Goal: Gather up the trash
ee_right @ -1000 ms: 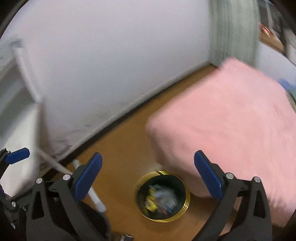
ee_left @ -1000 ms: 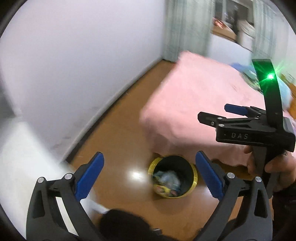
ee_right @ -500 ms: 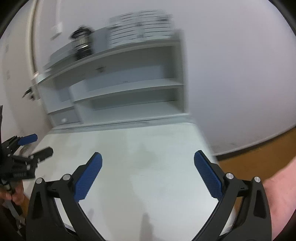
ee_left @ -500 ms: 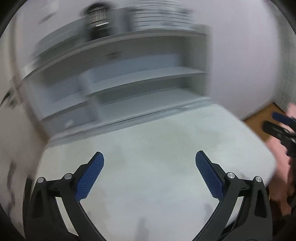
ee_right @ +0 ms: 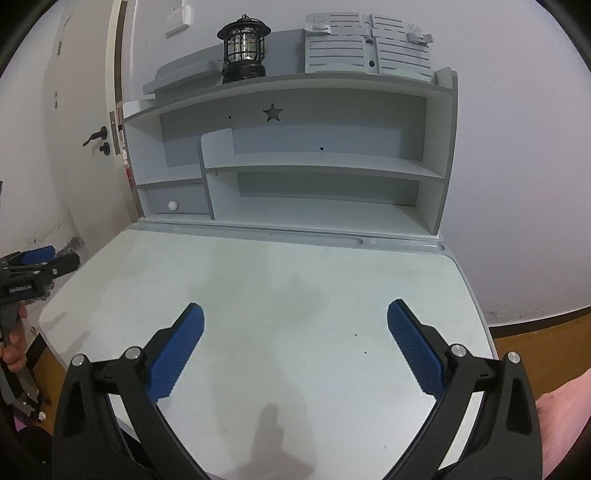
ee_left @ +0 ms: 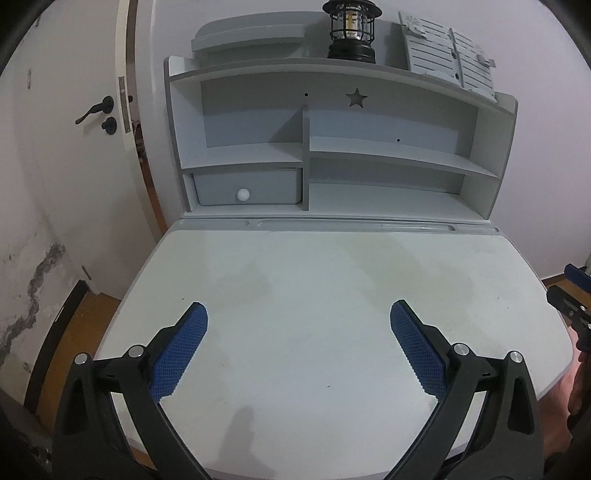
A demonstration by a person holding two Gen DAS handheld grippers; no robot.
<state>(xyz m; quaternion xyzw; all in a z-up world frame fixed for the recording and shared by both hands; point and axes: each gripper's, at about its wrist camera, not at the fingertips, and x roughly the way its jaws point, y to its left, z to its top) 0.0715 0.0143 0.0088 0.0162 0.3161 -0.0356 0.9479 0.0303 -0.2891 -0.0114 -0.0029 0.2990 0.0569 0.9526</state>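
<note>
Hovering over the pale surface, the left gripper has its blue pads spread wide with nothing between them; the right gripper is likewise wide apart and empty, its pads angled out over the same surface, and its tip shows at the right edge of the left view.

No trash shows in either view; the surface between and ahead of both grippers carries only faint smudges and a few dark specks too small to name, and the shelf unit behind it looks bare on its open shelves; a small drawer with a white knob sits low on the left of the unit; a black lantern and a grey slatted stand stand on top of the unit, and neither reads as rubbish. So the task's thing lies out of frame, and its place relative to either gripper cannot be told.

How it will handle is a judgement only: household litter is likely light, soft and crushable, perhaps slippery if it is a wrapper; a pinch across a bunched or folded part should hold better than a grip on a flat edge.

A door with a dark handle stands to the left; wooden floor shows to the right.
</note>
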